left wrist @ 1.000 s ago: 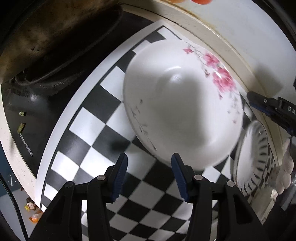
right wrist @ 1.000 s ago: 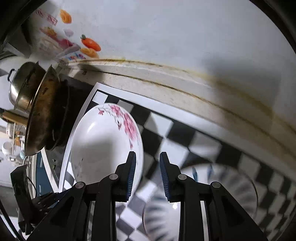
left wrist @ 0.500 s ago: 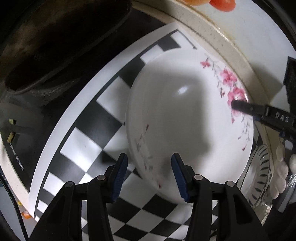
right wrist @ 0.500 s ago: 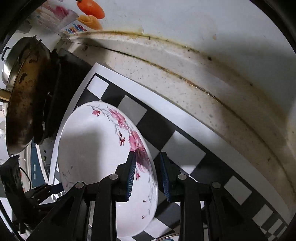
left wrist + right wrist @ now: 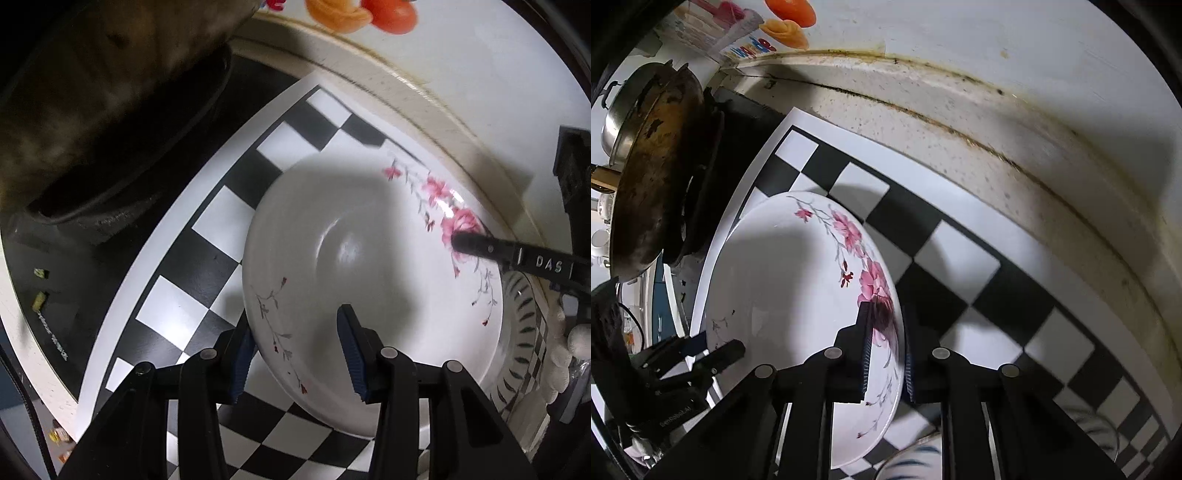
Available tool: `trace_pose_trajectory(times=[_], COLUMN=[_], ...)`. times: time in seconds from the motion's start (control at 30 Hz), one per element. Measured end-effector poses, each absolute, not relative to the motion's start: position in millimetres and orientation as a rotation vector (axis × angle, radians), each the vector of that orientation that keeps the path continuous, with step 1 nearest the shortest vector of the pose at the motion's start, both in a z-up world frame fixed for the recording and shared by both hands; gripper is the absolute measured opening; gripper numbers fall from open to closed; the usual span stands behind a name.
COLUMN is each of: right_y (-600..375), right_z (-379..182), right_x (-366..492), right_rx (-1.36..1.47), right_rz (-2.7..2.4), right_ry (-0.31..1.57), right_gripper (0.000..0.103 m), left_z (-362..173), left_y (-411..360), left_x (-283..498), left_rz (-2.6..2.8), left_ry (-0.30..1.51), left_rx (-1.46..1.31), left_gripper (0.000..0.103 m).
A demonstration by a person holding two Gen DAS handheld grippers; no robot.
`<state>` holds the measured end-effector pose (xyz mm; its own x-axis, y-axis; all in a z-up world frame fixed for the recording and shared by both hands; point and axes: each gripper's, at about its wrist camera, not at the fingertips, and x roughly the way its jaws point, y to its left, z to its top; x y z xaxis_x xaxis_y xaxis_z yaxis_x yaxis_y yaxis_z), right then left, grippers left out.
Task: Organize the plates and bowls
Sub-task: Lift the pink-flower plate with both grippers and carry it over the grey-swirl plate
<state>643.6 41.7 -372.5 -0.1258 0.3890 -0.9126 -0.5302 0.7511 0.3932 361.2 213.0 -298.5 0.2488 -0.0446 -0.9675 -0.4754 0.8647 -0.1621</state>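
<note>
Two grippers met on one white plate painted with pink blossoms, which lay on a black-and-white checkered mat on a kitchen counter. The right gripper straddled the plate's flowered rim, one finger over the inside face and the other outside and beneath the edge, its jaws closing; whether the pads already pressed the rim could not be told from either view. Opposite it, the left gripper straddled the plainer rim nearest its own camera, its left finger outside the edge and its right finger over the plate's inner face, the jaws closing with a gap visible on the inner side. Just beyond the right gripper's fingers, toward its lower right, sat a second dish with dark radiating stripes, partly hidden. Up and to the left of both grippers stood a blackened pan on a dark stove. A stained cream ledge ran behind the mat, with fruit stickers on the wall above.
</note>
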Motion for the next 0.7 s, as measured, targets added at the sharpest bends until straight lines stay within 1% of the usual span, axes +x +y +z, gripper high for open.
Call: trace_pose_trajectory(times=[0.03,0.23,0.3,0.5,0.7], right_y=[37.2,13.3,1.8,-35.6,-90.6], right_z=[-370.3,-351.0,-340.1,-303.5,-273.7], right_x=[639.2,616.3,607.5,574.4,526.5], right_rx=[-0.115,-0.076,-0.043,0.024,0.091], right_rz=[0.785,0.762,0.753,0.713,0.625], right_ry=[1.502,1.473,1.456,1.397,1.358], right_gripper=[0.016,0.016,0.016,0.015,0.015], left_z=[-294.7,-274.4,-267.9,-246.7,-230.1], left_y=[215.3,203.5,196.6,195.1,163.0], left_x=[373.3,370.8,363.6,381.2,373.6], left_rz=[0.303,0.268,0.249,0.159,0.042], left_ry=[1.296,1.274,1.269,1.259,1.255], left_rx=[-0.471,-0.413,-0.401,-0.338,-0.27], left_gripper=[0.041,0.041,0.041,0.041,0.041])
